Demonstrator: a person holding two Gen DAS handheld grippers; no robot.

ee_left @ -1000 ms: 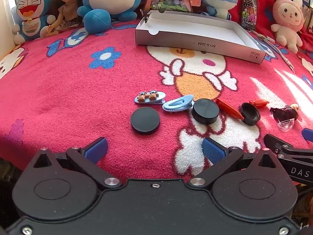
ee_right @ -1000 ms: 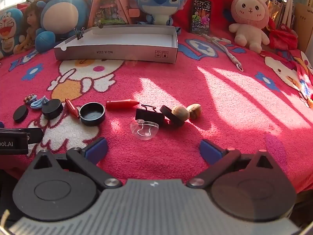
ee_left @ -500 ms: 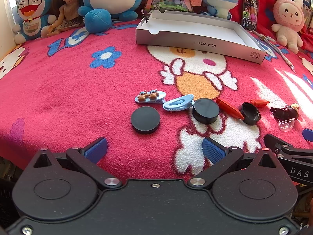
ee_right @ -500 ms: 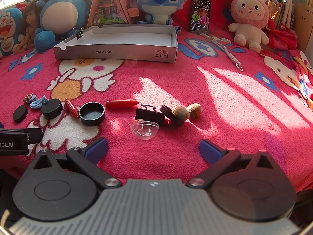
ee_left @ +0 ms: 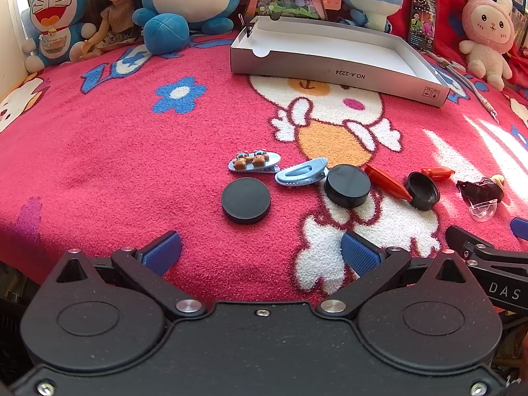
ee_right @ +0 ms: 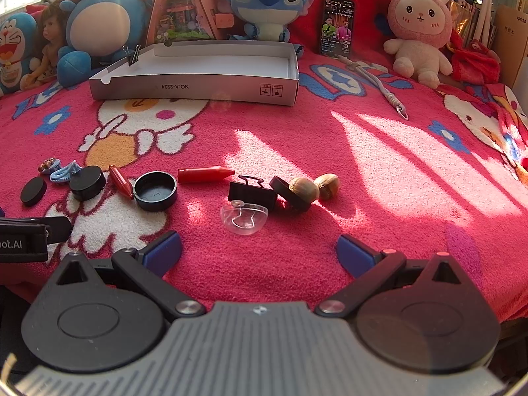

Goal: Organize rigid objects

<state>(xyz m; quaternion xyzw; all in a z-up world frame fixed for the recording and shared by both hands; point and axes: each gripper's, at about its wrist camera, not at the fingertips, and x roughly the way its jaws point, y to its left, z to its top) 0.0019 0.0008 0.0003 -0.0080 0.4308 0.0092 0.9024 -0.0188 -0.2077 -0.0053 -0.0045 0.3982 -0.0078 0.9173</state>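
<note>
Small rigid objects lie in a row on the red blanket. In the left wrist view: a flat black disc (ee_left: 246, 201), a bear hair clip (ee_left: 254, 162), a blue hair clip (ee_left: 302, 171), a black lid (ee_left: 347, 185), a red crayon (ee_left: 387, 181) and an open black cap (ee_left: 423, 190). My left gripper (ee_left: 260, 250) is open and empty, just short of the disc. In the right wrist view: a second red crayon (ee_right: 205, 174), a black binder clip (ee_right: 252, 193), a clear plastic piece (ee_right: 243, 215) and two nuts (ee_right: 315, 186). My right gripper (ee_right: 259, 252) is open and empty, just short of the clear piece.
An empty white cardboard box (ee_left: 336, 51) (ee_right: 198, 69) stands at the back of the blanket. Plush toys (ee_right: 264, 3), a doll (ee_left: 110, 10) and a phone (ee_right: 337, 26) line the far edge. A cord (ee_right: 379, 82) lies at the right.
</note>
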